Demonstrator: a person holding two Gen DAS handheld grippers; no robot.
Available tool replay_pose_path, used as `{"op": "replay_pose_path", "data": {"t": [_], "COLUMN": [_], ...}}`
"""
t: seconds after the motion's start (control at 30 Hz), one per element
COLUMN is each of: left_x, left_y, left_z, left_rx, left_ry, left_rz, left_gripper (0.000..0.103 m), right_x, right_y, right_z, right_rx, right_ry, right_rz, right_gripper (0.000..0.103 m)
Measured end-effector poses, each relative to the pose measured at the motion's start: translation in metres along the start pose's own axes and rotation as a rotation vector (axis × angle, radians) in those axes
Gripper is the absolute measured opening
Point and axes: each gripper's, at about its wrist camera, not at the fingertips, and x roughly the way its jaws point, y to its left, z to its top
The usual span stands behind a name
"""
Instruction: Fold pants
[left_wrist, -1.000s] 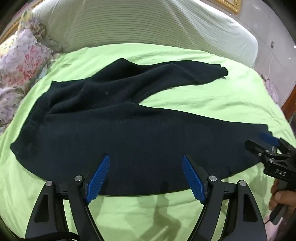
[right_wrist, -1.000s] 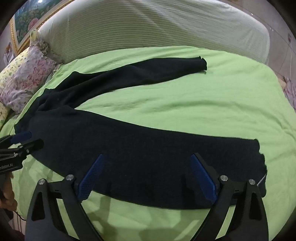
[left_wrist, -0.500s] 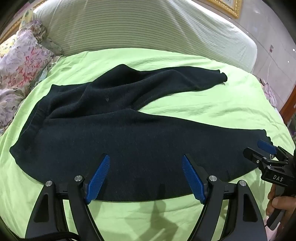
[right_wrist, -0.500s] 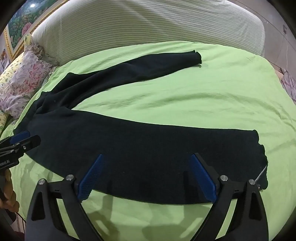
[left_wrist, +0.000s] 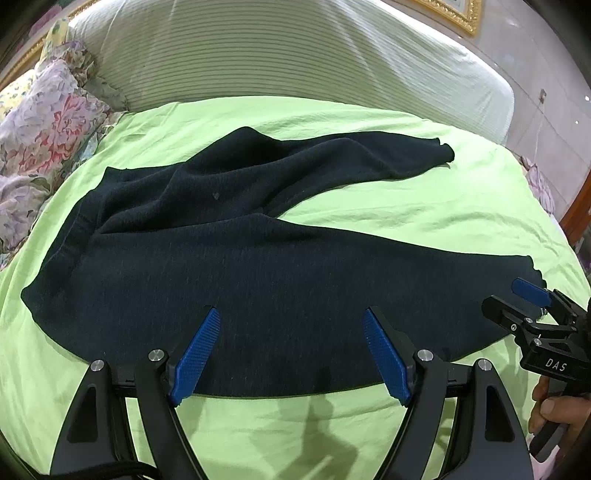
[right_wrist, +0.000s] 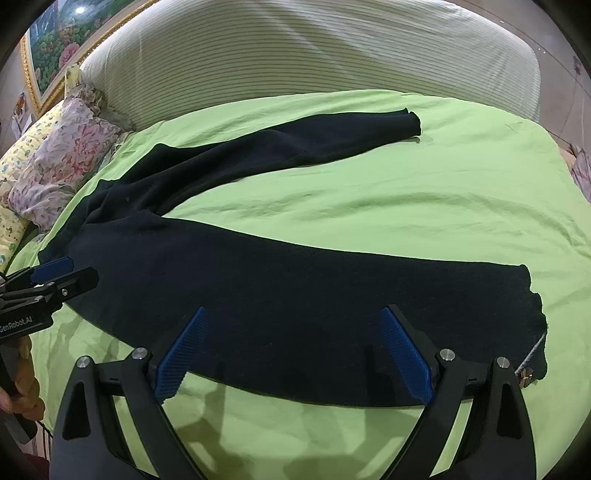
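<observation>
Over near pant leg | L tongs (left_wrist: 291, 354) spread, empty | R tongs (right_wrist: 293, 352) spread, empty | pants (left_wrist: 240, 266) flat

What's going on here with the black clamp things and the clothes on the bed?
A person holds a two-finger gripper in each hand over dark pants spread on a green bedsheet. The left gripper and the right gripper are both open, hovering at the near edge of the closer leg, gripping nothing. The two legs lie splayed apart, so no fold has been made yet.
</observation>
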Motion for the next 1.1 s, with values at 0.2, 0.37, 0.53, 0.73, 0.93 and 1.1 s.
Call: {"op": "replay_pose_path", "data": {"t": [0.2, 0.37, 0.53, 0.73, 0.93, 1.1], "left_x": [0.0003, 0.0006, 0.0007, 0.0, 0.0003, -0.0014], "left_y": [0.0017, 0.0018, 0.0012, 0.0013, 0.0014, 0.0008], "left_z": [0.0011, 0.0007, -0.0002, -0.0001, 0.0002, 0.0004], "left_rx": [-0.003, -0.004, -0.004, -0.006, -0.004, 0.0], "left_ry": [0.006, 0.004, 0.007, 0.007, 0.014, 0.01], "left_rz": [0.0, 0.003, 0.003, 0.003, 0.002, 0.005], "left_gripper": [0.081, 0.081, 0.081, 0.081, 0.081, 0.081], "right_x": [0.0007, 0.001, 0.0009, 0.0008, 0.0005, 0.0], "right_y": [0.001, 0.0014, 0.0029, 0.0032, 0.0039, 0.0044], "right_z": [0.0017, 0.0012, 0.0003, -0.0002, -0.0008, -0.0012], "right_rx": [0.001, 0.003, 0.003, 0.005, 0.006, 0.008], "right_ry": [0.005, 0.002, 0.0, 0.001, 0.002, 0.002], "right_rz": [0.007, 0.01, 0.011, 0.013, 0.012, 0.013], "right_gripper": [0.094, 0.094, 0.094, 0.094, 0.094, 0.094]}}
